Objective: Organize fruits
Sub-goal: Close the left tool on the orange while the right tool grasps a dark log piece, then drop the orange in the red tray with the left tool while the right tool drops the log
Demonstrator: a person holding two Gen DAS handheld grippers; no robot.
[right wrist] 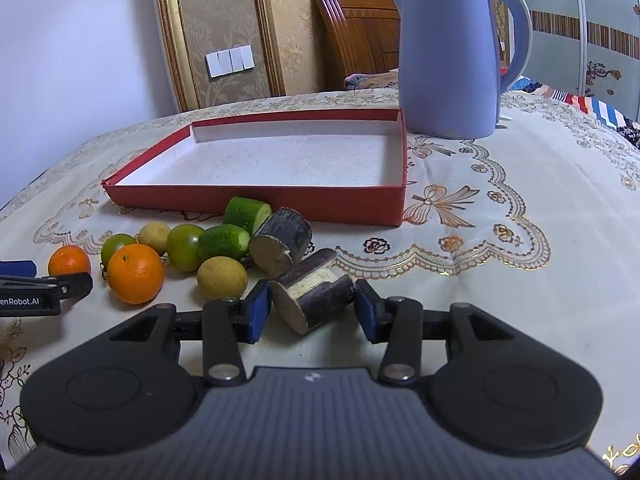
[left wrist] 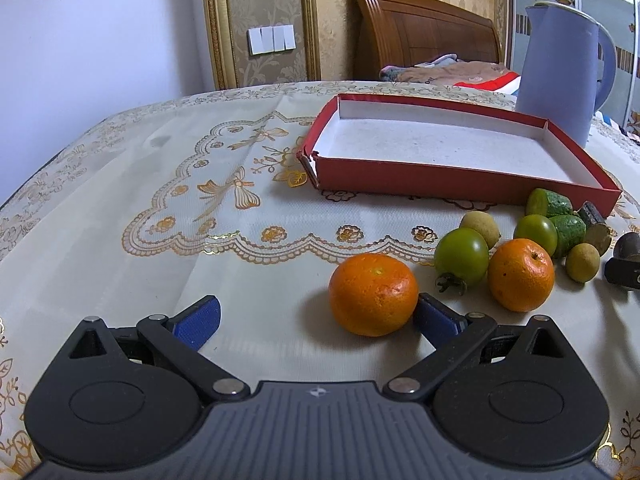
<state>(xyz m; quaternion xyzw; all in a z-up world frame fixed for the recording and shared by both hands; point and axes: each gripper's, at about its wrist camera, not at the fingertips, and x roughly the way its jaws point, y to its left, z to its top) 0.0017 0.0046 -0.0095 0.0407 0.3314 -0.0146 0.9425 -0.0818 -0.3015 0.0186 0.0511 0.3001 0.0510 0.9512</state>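
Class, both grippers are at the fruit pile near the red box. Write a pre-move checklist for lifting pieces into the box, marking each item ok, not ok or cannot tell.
1. Red box has room inside: ok, nothing lies in it.
2. Left gripper is set around the near orange: not ok, jaws wide, the orange off-centre against the right-hand pad.
3. Right gripper has the sugarcane piece between its pads: ok.
4. Both pads press the sugarcane: cannot tell.
5. Kettle is clear of the path to the box: ok, it stands behind the box's far right corner.
6. Neighbouring fruit is clear of the near orange: ok, a gap shows.
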